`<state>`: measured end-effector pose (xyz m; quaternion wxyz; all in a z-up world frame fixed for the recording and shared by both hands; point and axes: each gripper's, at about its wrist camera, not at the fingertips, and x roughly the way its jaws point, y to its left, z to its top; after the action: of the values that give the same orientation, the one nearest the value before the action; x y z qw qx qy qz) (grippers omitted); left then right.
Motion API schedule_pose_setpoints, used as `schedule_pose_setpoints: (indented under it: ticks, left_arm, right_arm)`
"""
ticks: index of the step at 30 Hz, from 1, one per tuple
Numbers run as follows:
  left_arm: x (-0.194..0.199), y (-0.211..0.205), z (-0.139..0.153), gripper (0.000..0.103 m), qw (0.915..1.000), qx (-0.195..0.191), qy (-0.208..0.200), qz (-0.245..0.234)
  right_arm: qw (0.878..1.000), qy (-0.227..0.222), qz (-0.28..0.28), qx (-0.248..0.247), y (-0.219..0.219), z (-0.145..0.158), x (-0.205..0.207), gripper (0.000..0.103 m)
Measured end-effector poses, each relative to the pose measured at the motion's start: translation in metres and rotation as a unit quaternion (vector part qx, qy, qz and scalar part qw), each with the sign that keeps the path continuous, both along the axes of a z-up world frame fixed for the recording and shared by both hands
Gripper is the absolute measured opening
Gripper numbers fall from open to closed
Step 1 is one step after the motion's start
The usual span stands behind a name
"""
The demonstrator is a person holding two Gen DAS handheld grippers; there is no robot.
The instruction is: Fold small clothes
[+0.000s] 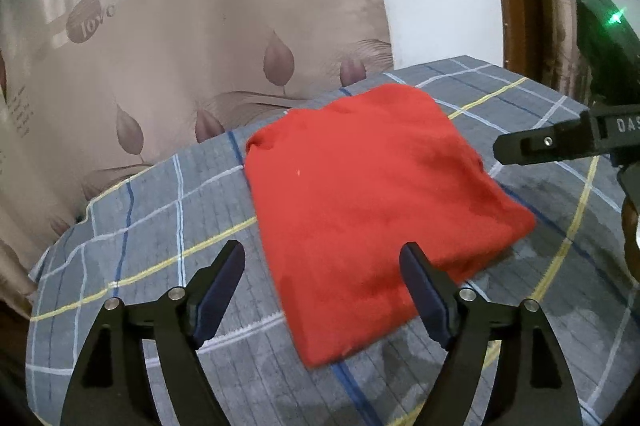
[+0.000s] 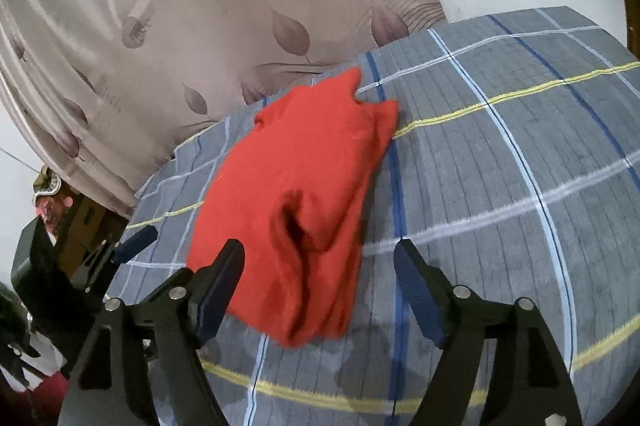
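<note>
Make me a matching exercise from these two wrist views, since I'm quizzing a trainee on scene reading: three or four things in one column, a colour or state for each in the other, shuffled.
Things:
1. folded garment
2. plaid cloth
3. curtain
4. left gripper

Colour or state:
A. beige with leaf print and lettering
B. open, holding nothing
C. red, lying flat
D. grey with white, blue and yellow lines

Pairs: 1-C, 2-D, 3-A, 4-B
</note>
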<state>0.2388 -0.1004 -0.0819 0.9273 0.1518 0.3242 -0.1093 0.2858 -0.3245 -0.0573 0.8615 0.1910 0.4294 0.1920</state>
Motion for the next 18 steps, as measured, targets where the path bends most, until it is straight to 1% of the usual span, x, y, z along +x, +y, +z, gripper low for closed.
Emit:
schedule_pose_setpoints:
  ticks: [4, 8, 11, 13, 18]
  left_arm:
    - [0.014, 0.000, -0.004, 0.082, 0.9999, 0.013, 0.000, 0.010]
    - [0.026, 0.000, -0.008, 0.083, 0.9996, 0.019, 0.003, 0.019]
    - [0.036, 0.000, -0.011, 0.087, 0.9994, 0.021, 0.005, 0.026]
    - [0.040, 0.000, -0.012, 0.089, 0.9993, 0.023, 0.003, 0.030]
    - [0.053, 0.001, -0.015, 0.091, 0.9989, 0.027, 0.002, 0.037]
  right_arm:
    - [1.000, 0.011, 0.000, 0.006, 0.002, -0.005, 0.017, 0.075]
    - [1.000, 0.012, 0.008, 0.001, 0.007, -0.005, 0.031, 0.078]
    - [1.000, 0.015, 0.012, -0.004, 0.010, -0.007, 0.040, 0.082]
    - [1.000, 0.018, 0.012, -0.006, 0.011, -0.011, 0.046, 0.083]
    - [1.000, 0.025, 0.009, -0.005, 0.013, -0.019, 0.055, 0.083]
